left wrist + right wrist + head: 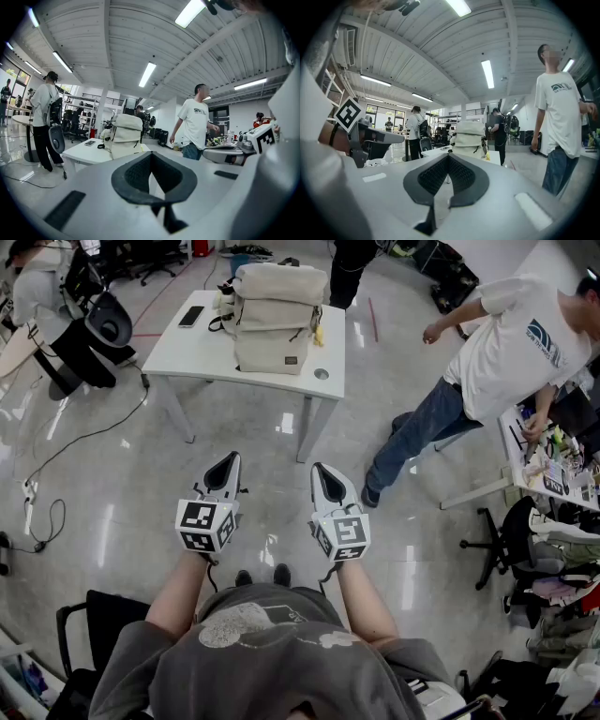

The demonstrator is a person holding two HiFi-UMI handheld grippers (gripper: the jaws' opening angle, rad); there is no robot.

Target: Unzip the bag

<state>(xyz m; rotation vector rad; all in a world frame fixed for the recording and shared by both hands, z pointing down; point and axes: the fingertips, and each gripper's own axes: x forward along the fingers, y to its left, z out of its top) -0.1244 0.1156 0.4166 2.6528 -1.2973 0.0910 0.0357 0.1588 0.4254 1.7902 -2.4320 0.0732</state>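
**On the white table [187, 354]: bag [272, 320] sits well ahead of you**

It stands upright beside a phone [190, 316]; can't see what's inside. Your left gripper [229, 460] and right gripper [320, 470] both have jaws pressed together, empty, well short of it.

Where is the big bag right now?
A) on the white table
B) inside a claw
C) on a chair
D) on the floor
A: the beige bag stands on the white table, well ahead of the left claw and the right claw, both shut and empty.
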